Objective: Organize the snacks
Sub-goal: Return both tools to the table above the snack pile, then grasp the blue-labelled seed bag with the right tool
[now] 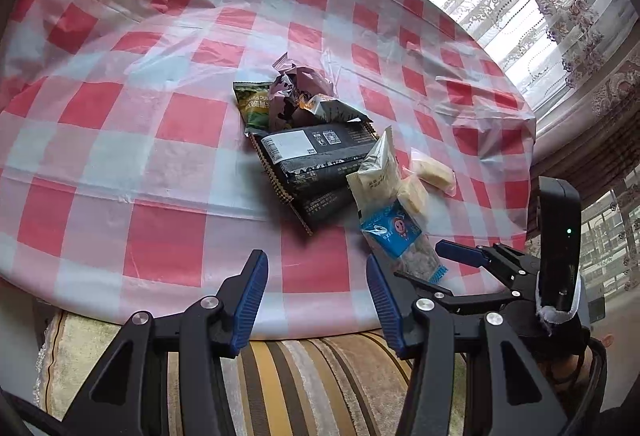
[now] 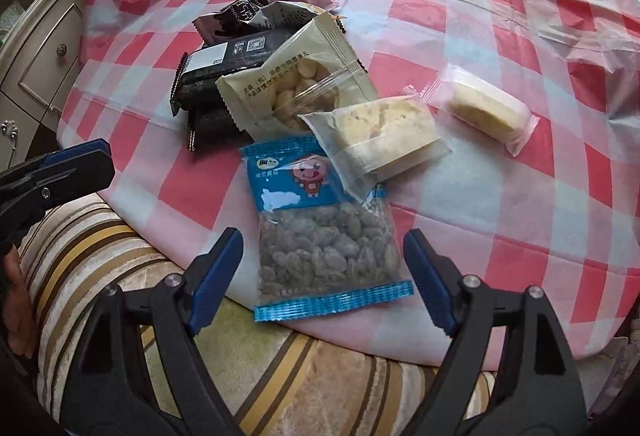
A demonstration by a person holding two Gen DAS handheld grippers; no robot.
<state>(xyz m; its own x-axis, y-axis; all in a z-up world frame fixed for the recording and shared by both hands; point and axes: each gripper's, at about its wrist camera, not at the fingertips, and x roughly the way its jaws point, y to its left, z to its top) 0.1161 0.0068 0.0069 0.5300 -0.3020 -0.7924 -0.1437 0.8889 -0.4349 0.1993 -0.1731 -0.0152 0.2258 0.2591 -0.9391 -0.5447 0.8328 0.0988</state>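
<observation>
The right gripper (image 2: 322, 276) stands wide open with nothing clamped. Its two blue pads (image 2: 214, 276) flank the lower half of a blue raisin packet (image 2: 324, 232), clear of it on both sides, so it looks lined up for a pinch across the packet's width. That packet lies at the near rim of the table (image 2: 520, 228), its bottom seam hanging slightly over the edge, which should let a pad slip under it.

The left gripper (image 1: 316, 300) is about half open and holds nothing. It hangs over the table's near edge, above a striped cushion (image 1: 280, 376), probably waiting its turn. The other tool shows at three o'clock from it.

Outward from the raisin packet, the snacks sit in a loose heap toward twelve o'clock. A clear-wrapped pale cake (image 2: 384, 132) overlaps the packet's top corner at one o'clock. A cream nut packet (image 2: 296, 76) leans on the heap at eleven o'clock. Behind it lie dark wafer packs (image 2: 212, 68), two as far as I can tell. Beyond those sits a crumpled brown wrapper (image 2: 240, 16), with a green packet (image 1: 254, 106) beside it, seen only from the left wrist. A second pale cake (image 2: 484, 108) lies alone at two o'clock, apart from the heap.

Counted: one raisin packet, two cakes, one nut packet, about two wafer packs, one brown wrapper, one green packet. Nothing is sorted yet, judging by the pile.
</observation>
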